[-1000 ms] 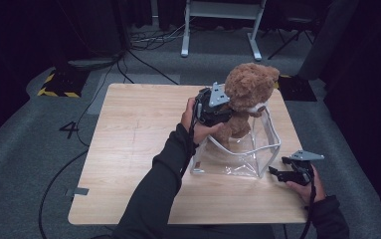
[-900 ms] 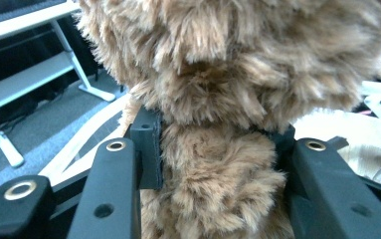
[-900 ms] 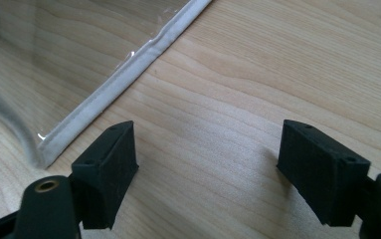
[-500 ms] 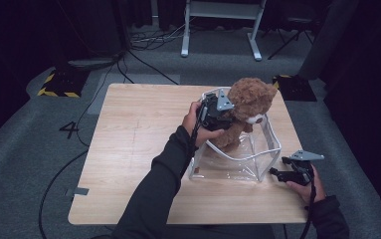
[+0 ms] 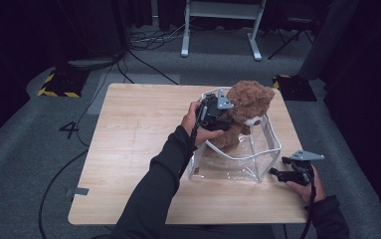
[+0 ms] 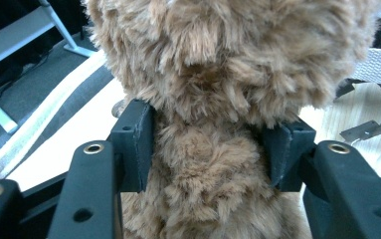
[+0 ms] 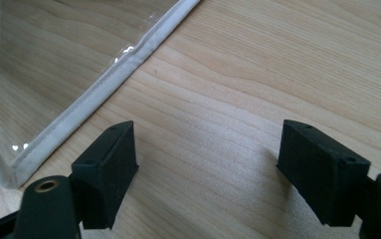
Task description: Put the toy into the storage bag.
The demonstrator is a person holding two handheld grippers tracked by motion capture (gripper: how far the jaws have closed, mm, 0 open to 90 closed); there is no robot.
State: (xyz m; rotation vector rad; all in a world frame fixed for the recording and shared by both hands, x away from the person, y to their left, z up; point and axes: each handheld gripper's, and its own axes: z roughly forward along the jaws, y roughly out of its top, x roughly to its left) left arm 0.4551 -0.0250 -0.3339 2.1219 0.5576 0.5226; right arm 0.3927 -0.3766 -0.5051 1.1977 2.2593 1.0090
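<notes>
Your left gripper point(image 5: 226, 115) had its jaws on either side of the bear's point(image 5: 242, 112) neck, the pads against the fur, and they had just been easing apart. The bear stood upright in the clear bag point(image 5: 265, 162) on the table point(image 5: 133, 129). Your right gripper point(image 5: 276, 174) rested just right of the bag, jaws wide and empty.

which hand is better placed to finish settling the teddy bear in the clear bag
Left. The left claw has its jaws around the teddy bear, which sits partly inside the clear bag; they have just been opening. The right claw is open, empty, beside the bag's corner.
</notes>
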